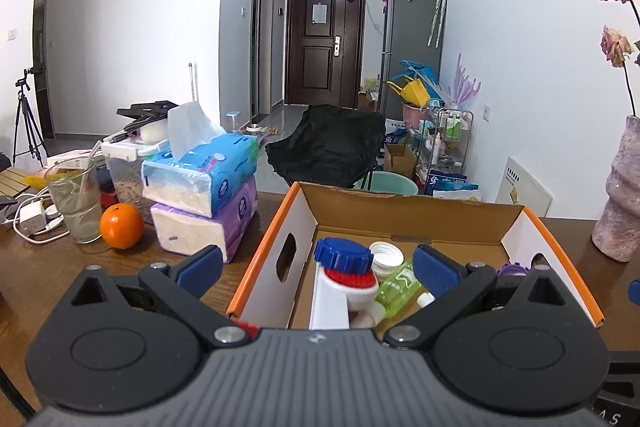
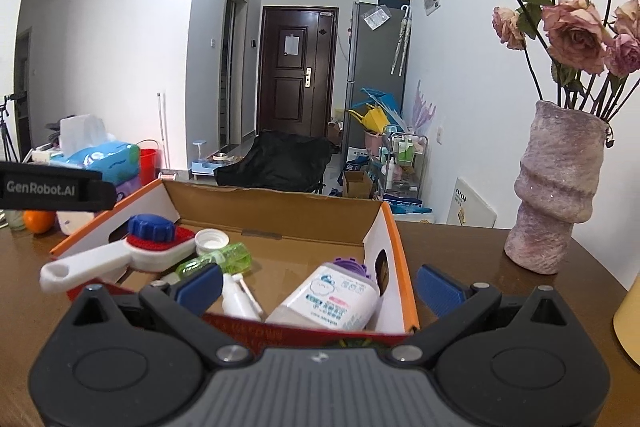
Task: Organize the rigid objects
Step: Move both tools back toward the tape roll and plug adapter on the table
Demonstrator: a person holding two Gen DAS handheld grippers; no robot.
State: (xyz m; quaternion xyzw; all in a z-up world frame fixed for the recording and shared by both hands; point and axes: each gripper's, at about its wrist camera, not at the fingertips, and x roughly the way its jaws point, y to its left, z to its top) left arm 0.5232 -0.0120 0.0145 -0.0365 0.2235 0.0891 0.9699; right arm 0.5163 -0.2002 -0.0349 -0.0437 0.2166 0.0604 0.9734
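Note:
An open cardboard box (image 1: 440,215) with orange edges sits on the brown table; it also shows in the right wrist view (image 2: 280,205). Inside lie a white brush with a blue knob (image 1: 344,259) (image 2: 152,227), a green bottle (image 1: 400,285) (image 2: 220,259), a white cap (image 1: 386,255) (image 2: 211,239), a small white spray bottle (image 2: 238,301) and a white bottle with a purple cap (image 2: 332,299). My left gripper (image 1: 318,267) is open and empty over the box's near left side. My right gripper (image 2: 320,285) is open and empty over the box's near right side.
Two stacked tissue packs (image 1: 208,195), an orange (image 1: 121,225), a glass (image 1: 76,203) and chargers stand left of the box. A pink vase with dried roses (image 2: 556,187) stands right of it. A yellow object (image 2: 628,319) is at the right edge.

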